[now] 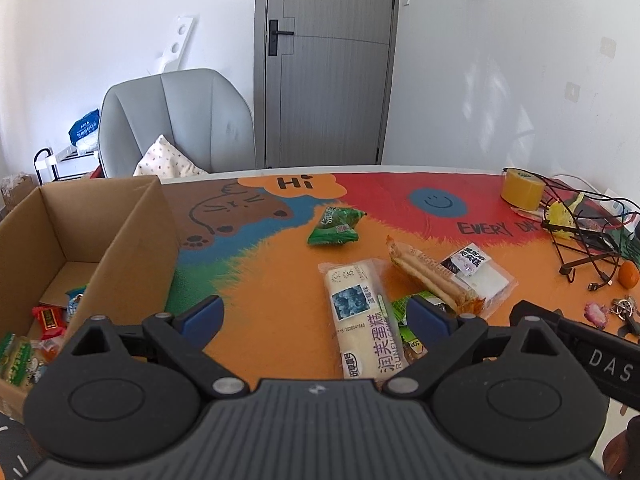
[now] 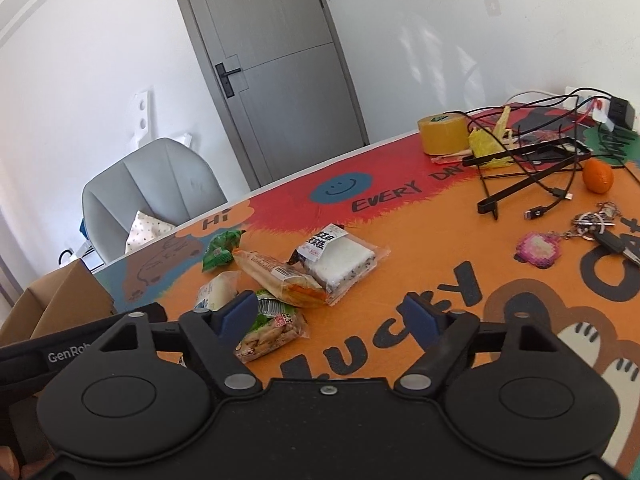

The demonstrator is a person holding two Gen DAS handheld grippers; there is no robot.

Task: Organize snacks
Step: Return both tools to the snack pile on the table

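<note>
My left gripper (image 1: pixel 314 316) is spread, holding nothing; the long cake packet (image 1: pixel 362 320) lies between its fingers, long axis running near-to-far. My right gripper (image 2: pixel 332 318), also spread, sits further right.

bright daylight, soft shadows on wall (image 1: pixel 500 92), sharp pics, fisheye warp + dark corners.

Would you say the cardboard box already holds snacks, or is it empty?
Partly filled: the cardboard box holds several wrapped snacks on its floor.
</note>
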